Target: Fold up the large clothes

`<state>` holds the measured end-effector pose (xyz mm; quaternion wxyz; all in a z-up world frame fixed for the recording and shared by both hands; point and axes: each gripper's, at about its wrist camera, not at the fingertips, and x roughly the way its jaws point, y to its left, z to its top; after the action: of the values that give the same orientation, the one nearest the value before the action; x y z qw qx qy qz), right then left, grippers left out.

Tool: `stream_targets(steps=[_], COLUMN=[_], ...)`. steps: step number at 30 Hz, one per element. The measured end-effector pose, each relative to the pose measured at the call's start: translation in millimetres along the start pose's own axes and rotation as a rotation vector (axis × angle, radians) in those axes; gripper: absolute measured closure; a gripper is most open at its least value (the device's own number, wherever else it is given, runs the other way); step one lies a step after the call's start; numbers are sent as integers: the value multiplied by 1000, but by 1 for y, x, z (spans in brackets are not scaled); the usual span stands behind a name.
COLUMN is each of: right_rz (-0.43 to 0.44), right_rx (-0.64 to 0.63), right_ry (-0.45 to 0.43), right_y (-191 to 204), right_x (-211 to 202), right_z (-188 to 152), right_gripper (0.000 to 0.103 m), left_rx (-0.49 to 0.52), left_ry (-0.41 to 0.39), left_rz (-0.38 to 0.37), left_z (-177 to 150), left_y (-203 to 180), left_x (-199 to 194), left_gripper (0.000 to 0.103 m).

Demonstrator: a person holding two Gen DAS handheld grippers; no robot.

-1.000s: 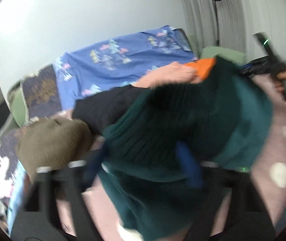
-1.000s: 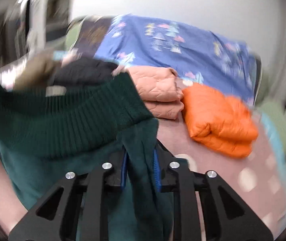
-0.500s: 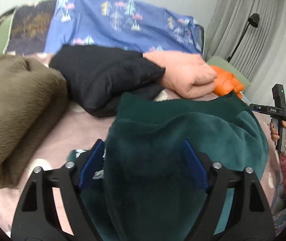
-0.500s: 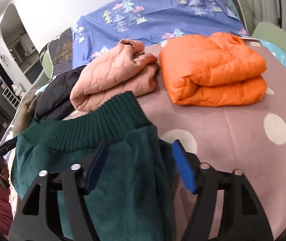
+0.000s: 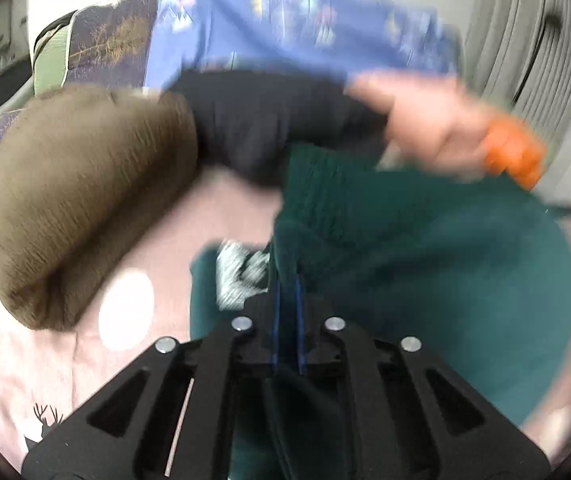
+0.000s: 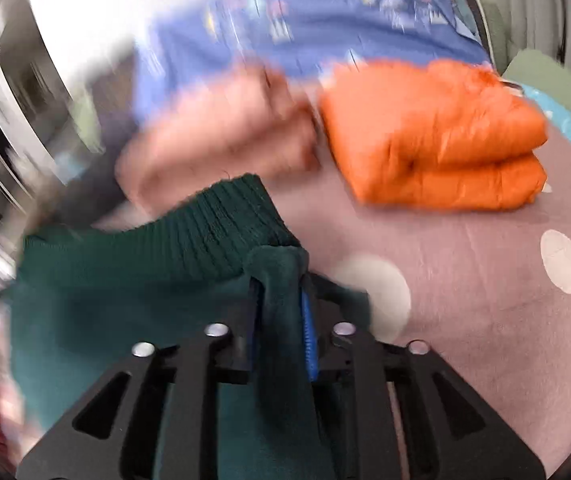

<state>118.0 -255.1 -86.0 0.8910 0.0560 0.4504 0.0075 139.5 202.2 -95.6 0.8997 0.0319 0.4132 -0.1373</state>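
Both grippers, left gripper [image 5: 287, 312] and right gripper [image 6: 279, 320], have jaws pinching the green sweater [image 5: 425, 248] on the pink bed [image 6: 465, 248]; a folded orange jacket [image 6: 437, 132] lies at one o'clock.

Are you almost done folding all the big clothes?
Nearly, it seems. Done: the orange jacket, pink one, black one and brown one already sit folded on the bed. In hand: the green sweater, pinched by the left gripper and right gripper. Left: finishing its fold and setting it down.
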Motion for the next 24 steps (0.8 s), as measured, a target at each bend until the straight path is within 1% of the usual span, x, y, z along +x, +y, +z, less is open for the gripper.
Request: stream_targets(steps=[1,2,3,5,6,7,8,9,11,12,13,14,16,17,18,19,20,21,22,23,24], right_rz=[-49,-123,-160,-220,-233,-249,-264,-262,-252,-256,-251,-233,-141,-100,-62,-24,-14,-26,-52,-72,-70], right_rx=[-33,-89,-115,-118,-113,-112,-109,-102,-47,-15,25,39,11,-20,-53,-98,-129,-180,-213,-230,-229], right_ry=[5,-19,-32,-30,-24,-19,-24,-27,-27,-32,-55,-85,-191,-230,-254,-270,-267,-225,-153,-78,-84], right_y=[7,18,25,30,29,27,24,21,14,14,19,25,57,77,94,114,127,144,152,153,146], right_x=[11,13,10,0,-3,-5,-8,-11,-23,-30,-41,-49,-74,-82,-86,-86,-83,-66,-43,-18,9], right_z=[-7,-14,-15,-16,-18,-22,-26,-28,-32,-32,-29,-25,-12,-9,-8,-10,-12,-20,-29,-35,-50], right_gripper=[73,73,72,69,64,56,54,52,52,52,53,53,53,53,52,52,50,48,47,46,44], left_rx=[53,83,98,106,96,71,48,9,-48,-63,-62,-53,-27,-4,17,54,82,135,175,208,203], left_ry=[-25,-35,-38,-43,-42,-47,-58,-85,-143,-180,-202,-217,-211,-187,-167,-123,-76,1,2,-48,-73], left_rz=[46,85,120,141,139,133,124,97,33,-16,-46,-75,-120,-137,-140,-137,-126,-84,-54,-26,-25], left_z=[-4,-5,-3,-1,0,2,4,6,13,20,25,33,50,57,58,57,54,41,29,18,15], left_y=[-10,-18,-23,-24,-22,-18,-13,-10,-7,-12,-19,-30,-60,-79,-93,-109,-122,-135,-140,-143,-142], left_x=[3,2,-2,-11,-15,-22,-26,-38,-61,-73,-78,-81,-74,-64,-56,-40,-25,5,22,30,31], left_gripper=[92,91,90,85,85,85,85,85,85,85,85,83,82,81,78,67,58,58,57,57,57])
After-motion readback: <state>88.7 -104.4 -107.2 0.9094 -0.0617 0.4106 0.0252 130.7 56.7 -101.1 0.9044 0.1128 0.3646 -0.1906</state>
